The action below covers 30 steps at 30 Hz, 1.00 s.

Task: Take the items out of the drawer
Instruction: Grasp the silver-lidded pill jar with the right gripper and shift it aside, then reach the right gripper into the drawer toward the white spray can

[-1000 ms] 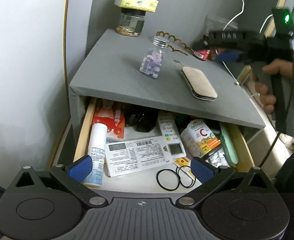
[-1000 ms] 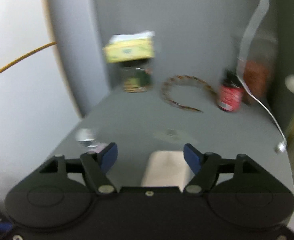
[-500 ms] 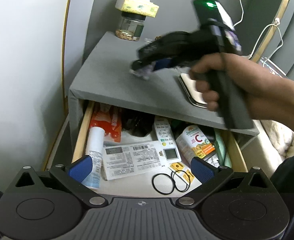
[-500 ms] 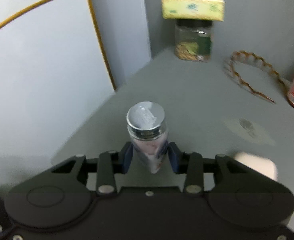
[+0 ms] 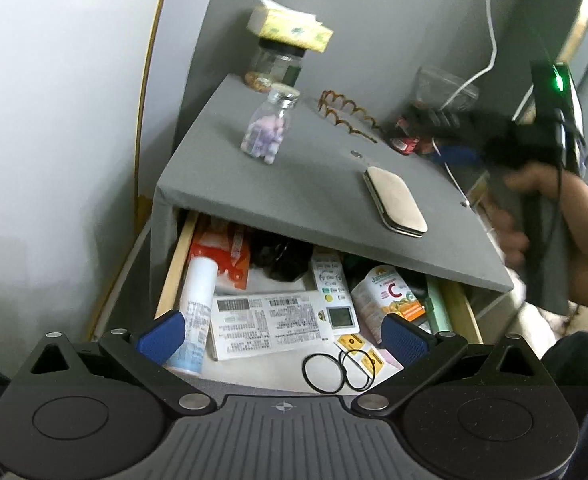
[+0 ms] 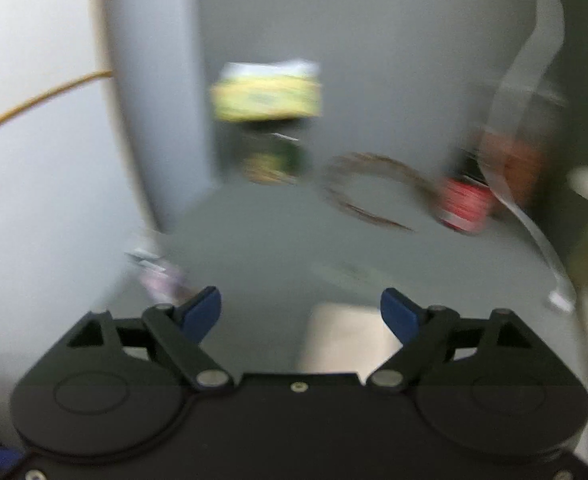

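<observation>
The open drawer (image 5: 173, 264) under the grey nightstand top (image 5: 314, 176) holds a white spray bottle (image 5: 197, 304), a white labelled box (image 5: 269, 324), a remote (image 5: 332, 288), a vitamin C pack (image 5: 390, 292) and black hair ties (image 5: 338, 368). My left gripper (image 5: 281, 334) is open and empty above the drawer front. A clear pill bottle (image 5: 267, 128) stands on the top, blurred in the right wrist view (image 6: 157, 276). My right gripper (image 6: 300, 314) is open and empty over the top, seen at the right edge (image 5: 454, 152).
On the top lie a beige case (image 5: 396, 202), a brown hair comb band (image 5: 346, 114), a red-labelled bottle (image 5: 404, 138) and a jar (image 5: 273, 66) under a yellow tissue pack (image 5: 289, 28). A white cable (image 5: 490, 28) hangs at the back wall. A wall stands at the left.
The right gripper let go of the pill bottle, opened and drew back to the right. The bottle now stands further back on the top. The left gripper stayed put.
</observation>
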Available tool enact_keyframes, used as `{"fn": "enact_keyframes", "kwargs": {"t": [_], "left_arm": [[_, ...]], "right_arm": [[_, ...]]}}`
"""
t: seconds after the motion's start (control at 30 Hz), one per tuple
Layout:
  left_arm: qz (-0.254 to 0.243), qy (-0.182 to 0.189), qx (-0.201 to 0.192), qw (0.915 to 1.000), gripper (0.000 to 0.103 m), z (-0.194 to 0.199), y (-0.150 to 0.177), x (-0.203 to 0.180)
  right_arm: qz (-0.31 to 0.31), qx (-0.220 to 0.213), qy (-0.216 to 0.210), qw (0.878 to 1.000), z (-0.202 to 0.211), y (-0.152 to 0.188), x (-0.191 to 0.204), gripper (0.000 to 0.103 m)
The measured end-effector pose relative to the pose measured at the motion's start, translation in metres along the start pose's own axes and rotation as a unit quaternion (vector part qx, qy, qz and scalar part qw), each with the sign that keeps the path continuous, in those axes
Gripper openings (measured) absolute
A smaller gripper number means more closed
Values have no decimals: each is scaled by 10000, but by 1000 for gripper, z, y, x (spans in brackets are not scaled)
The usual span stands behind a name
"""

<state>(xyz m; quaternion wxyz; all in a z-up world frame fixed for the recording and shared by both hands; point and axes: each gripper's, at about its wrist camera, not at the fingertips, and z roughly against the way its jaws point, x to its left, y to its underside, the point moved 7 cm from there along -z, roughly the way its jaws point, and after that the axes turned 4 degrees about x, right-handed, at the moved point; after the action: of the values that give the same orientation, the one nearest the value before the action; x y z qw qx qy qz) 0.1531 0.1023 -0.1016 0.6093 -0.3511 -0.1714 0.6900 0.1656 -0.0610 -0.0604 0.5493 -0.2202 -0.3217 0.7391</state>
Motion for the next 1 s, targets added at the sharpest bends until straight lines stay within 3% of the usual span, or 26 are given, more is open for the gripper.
{"fn": "enact_keyframes", "kwargs": {"t": [0.23, 0.27, 0.4, 0.73, 0.87, 1.0], "left_arm": [[73, -41, -335, 9994, 103, 14, -9, -4], [43, -47, -371, 9993, 103, 15, -10, -6], [-180, -101, -469, 9987, 103, 16, -15, -19], [-93, -493, -218, 9985, 103, 1, -16, -19], [-222, -588, -125, 9979, 103, -1, -14, -18], [-65, -553, -79, 9984, 103, 0, -13, -12]], "right_arm": [[225, 442, 28, 9988, -25, 24, 9, 86], [314, 546, 63, 9980, -33, 25, 17, 81], [520, 530, 559, 9957, -53, 21, 32, 75], [144, 548, 219, 9982, -77, -13, 55, 75], [-64, 188, -138, 9997, -32, -21, 26, 80], [-313, 205, -791, 9962, 27, -5, -25, 79]]}}
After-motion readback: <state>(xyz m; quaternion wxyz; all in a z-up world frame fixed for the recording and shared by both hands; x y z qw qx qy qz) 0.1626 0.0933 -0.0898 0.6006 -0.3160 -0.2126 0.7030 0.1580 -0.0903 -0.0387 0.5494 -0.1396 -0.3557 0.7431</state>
